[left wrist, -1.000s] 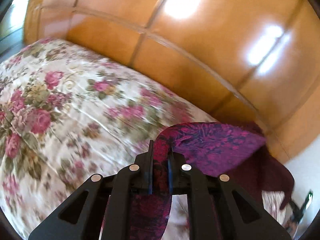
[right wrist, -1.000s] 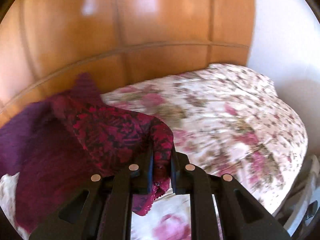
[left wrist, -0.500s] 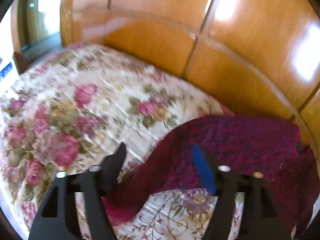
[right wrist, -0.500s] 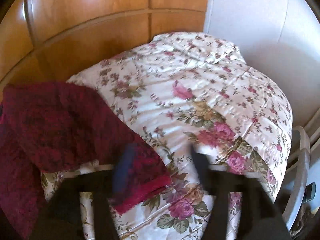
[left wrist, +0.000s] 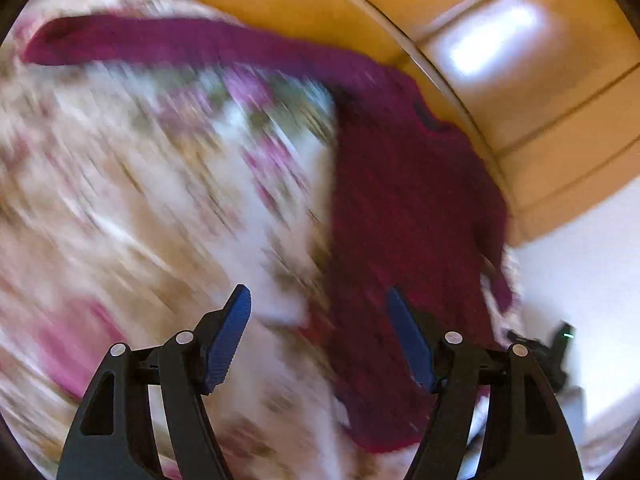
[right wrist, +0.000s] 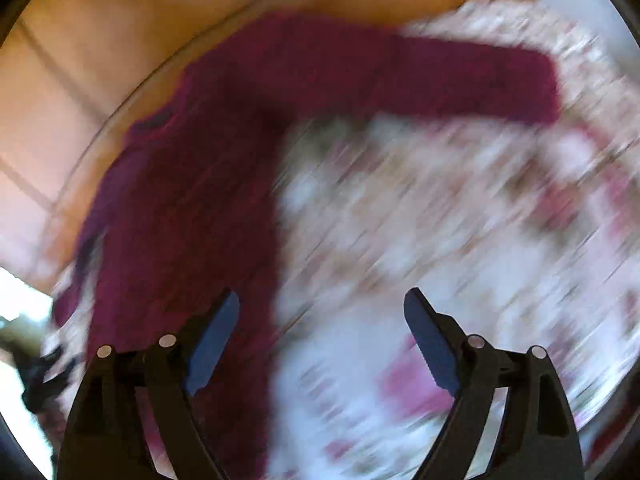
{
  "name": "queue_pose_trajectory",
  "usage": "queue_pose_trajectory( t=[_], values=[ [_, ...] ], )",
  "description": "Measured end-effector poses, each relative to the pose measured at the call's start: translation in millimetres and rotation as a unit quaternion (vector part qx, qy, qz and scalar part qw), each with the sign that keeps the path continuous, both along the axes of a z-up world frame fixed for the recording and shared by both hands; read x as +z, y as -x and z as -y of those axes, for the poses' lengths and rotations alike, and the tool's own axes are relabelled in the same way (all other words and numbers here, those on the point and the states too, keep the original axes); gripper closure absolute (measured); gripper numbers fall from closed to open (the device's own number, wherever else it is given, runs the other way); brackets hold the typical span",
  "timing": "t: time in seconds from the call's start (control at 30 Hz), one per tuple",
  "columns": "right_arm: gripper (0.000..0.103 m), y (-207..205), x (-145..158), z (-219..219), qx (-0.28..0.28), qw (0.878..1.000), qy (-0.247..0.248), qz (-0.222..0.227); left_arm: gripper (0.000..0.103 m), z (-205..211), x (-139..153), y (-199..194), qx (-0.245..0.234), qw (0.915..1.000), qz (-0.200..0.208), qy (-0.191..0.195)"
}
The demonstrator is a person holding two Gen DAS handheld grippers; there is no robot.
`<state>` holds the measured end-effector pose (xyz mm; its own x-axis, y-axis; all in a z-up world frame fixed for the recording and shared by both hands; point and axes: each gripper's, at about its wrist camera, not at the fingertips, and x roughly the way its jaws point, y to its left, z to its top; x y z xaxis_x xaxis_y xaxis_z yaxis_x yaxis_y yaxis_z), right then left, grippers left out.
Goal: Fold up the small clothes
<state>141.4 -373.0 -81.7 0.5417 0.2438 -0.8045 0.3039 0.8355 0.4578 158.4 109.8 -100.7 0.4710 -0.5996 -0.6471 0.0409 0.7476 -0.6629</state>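
Note:
A dark red knitted sweater [left wrist: 404, 200] lies spread on the floral bedspread [left wrist: 140, 200], one sleeve [left wrist: 160, 40] stretched out to the left in the left wrist view. My left gripper [left wrist: 318, 300] hangs open above its hem edge, nothing between the blue pads. In the right wrist view the same sweater [right wrist: 192, 200] fills the left side, its other sleeve [right wrist: 480, 80] reaching right. My right gripper [right wrist: 322, 300] is above the sweater's side edge with its jaws still opening and holds nothing. Both views are blurred by motion.
A wooden headboard [left wrist: 500, 60] runs behind the sweater. The floral bedspread [right wrist: 460, 240] extends to the right in the right wrist view. A white wall [left wrist: 580, 260] and some dark gear [left wrist: 552, 352] lie past the bed's edge.
Both grippers were shut on the sweater's hem a second ago. They let go, opened wide, and tilted down toward the bed. The sweater now lies flat.

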Motion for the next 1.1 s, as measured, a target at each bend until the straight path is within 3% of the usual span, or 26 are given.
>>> queue_pose_trajectory(
  t=[0.07,0.13,0.2,0.23,0.27,0.3,0.37,0.4,0.5,0.67,0.77,0.93,1.1],
  values=[
    [0.020,5.8,-6.1,-16.0,0.016,0.999,-0.032,0.002,0.033,10.5,-5.8,7.3,-0.013,0.9991,-0.008,0.040],
    [0.021,9.2,-11.2,-27.5,0.028,0.999,-0.043,0.004,0.034,24.0,-12.7,9.6,-0.025,0.9984,-0.018,0.047],
    [0.022,10.4,-16.2,-36.9,0.030,0.999,-0.041,0.006,0.045,35.3,-18.4,9.2,-0.028,0.9988,-0.025,0.032],
    [0.024,11.5,-15.1,-40.9,0.029,0.999,-0.035,0.007,0.059,40.1,-21.1,6.9,-0.032,0.9986,-0.029,0.030],
    [0.031,10.9,-14.3,-43.7,0.031,0.999,-0.028,0.009,0.072,46.1,-22.4,4.2,-0.037,0.9983,-0.033,0.031],
    [0.045,9.2,-13.2,-45.2,0.035,0.999,-0.030,0.010,0.078,48.6,-22.9,3.0,-0.036,0.9984,-0.033,0.027],
    [0.064,6.0,-9.7,-44.8,0.042,0.999,-0.031,0.009,0.087,54.6,-18.9,0.2,-0.036,0.9989,-0.026,0.018],
    [0.074,6.3,-6.7,-46.9,0.046,0.999,-0.021,0.011,0.088,57.2,-12.0,2.1,-0.034,0.9992,-0.015,0.011],
    [0.081,13.7,17.2,-54.1,0.057,0.998,0.013,0.037,0.090,55.9,11.9,10.1,-0.040,0.9990,0.021,-0.006],
    [0.083,44.4,64.8,-57.8,0.080,0.992,0.051,0.081,0.091,60.2,50.0,37.9,-0.062,0.9958,0.062,-0.025],
    [0.083,67.8,75.4,-59.8,0.095,0.990,0.066,0.085,0.091,47.4,60.1,64.0,-0.074,0.9945,0.068,-0.027],
    [0.083,111.5,53.4,-53.3,0.104,0.992,0.064,0.044,0.091,37.3,40.9,113.8,-0.087,0.9943,0.044,-0.042],
    [0.084,134.1,0.7,-58.6,0.107,0.991,0.077,-0.035,0.091,36.3,-2.2,137.9,-0.087,0.9942,-0.014,-0.062]
  ],
)
